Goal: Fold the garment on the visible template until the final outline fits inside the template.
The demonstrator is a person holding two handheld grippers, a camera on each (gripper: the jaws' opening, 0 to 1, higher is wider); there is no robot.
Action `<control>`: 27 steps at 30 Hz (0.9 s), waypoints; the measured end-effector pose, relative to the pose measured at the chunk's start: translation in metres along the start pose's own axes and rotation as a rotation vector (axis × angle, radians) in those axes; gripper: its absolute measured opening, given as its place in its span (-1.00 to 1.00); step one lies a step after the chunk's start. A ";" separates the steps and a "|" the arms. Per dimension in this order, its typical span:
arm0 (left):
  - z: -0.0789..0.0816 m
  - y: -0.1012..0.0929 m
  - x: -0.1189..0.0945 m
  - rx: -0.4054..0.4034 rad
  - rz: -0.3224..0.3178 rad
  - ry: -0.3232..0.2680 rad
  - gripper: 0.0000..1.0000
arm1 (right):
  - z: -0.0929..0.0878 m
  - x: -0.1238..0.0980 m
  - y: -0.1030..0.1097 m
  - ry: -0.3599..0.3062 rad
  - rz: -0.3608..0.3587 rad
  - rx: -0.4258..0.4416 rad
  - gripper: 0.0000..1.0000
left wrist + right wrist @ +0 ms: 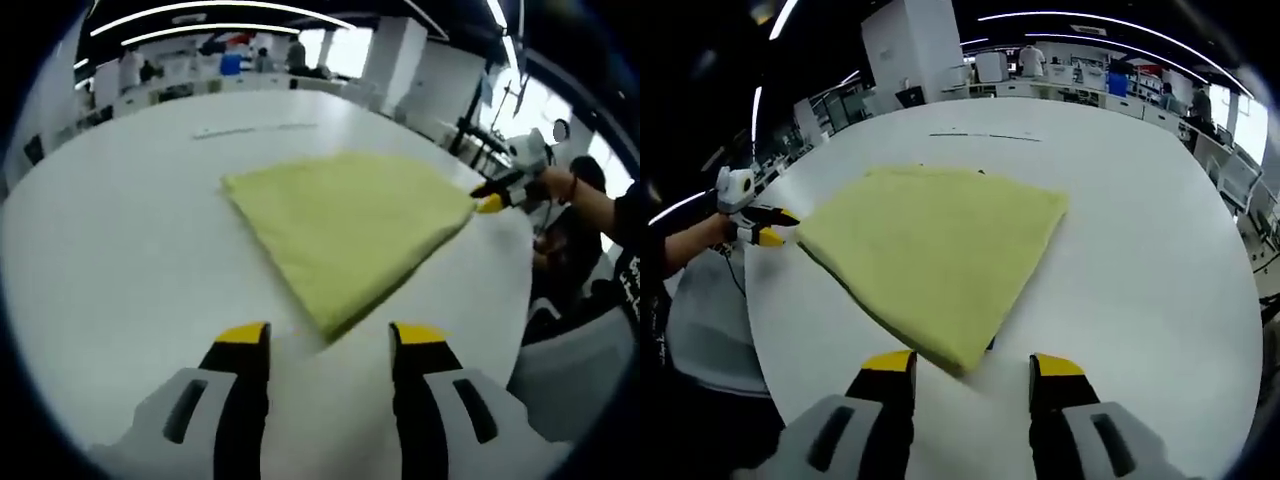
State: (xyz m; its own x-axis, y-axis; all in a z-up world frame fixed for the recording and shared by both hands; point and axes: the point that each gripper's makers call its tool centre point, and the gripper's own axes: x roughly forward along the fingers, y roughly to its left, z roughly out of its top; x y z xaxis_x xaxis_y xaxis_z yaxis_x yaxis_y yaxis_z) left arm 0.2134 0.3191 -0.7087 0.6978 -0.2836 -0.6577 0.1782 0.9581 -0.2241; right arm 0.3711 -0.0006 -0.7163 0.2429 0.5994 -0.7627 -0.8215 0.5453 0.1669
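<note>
The yellow garment (350, 225) is lying folded flat on the white tabletop (120, 270) (kinda a wedge shape). The left gripper (330, 345) has its jaws spread apart with nothing in them, just short of the near corner. Same deal with the right gripper (972, 372), released, at its own corner of the cloth.

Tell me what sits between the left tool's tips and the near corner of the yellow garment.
Nothing: in the left gripper view only bare white table separates the open left tool from the folded yellow garment.
</note>
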 end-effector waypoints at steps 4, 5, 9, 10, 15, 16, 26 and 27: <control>0.004 -0.002 -0.008 -0.021 0.012 -0.013 0.15 | 0.002 -0.005 0.007 -0.016 0.001 0.017 0.22; 0.005 -0.002 -0.009 -0.026 0.013 -0.014 0.20 | 0.003 -0.008 0.010 -0.021 0.001 0.020 0.29; 0.009 -0.006 -0.016 -0.046 0.018 -0.038 0.37 | 0.006 -0.014 0.013 -0.038 -0.012 0.009 0.52; 0.010 -0.006 -0.018 -0.055 0.021 -0.040 0.42 | 0.007 -0.015 0.014 -0.042 -0.013 0.011 0.56; 0.021 -0.013 -0.029 -0.084 0.027 -0.078 0.61 | 0.020 -0.028 0.022 -0.097 -0.017 0.026 0.70; 0.024 -0.014 -0.032 -0.088 0.031 -0.082 0.66 | 0.023 -0.031 0.026 -0.108 -0.016 0.024 0.72; 0.048 -0.035 -0.056 -0.102 0.017 -0.165 0.83 | 0.046 -0.061 0.052 -0.201 0.012 0.017 0.86; 0.049 -0.036 -0.058 -0.101 0.017 -0.169 0.85 | 0.047 -0.064 0.055 -0.204 0.013 0.015 0.87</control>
State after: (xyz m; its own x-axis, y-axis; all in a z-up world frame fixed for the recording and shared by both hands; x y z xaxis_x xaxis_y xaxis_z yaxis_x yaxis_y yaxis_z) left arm 0.2004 0.3024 -0.6274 0.8083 -0.2489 -0.5336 0.1009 0.9514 -0.2910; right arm 0.3348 0.0186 -0.6284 0.3331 0.7116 -0.6186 -0.8177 0.5446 0.1862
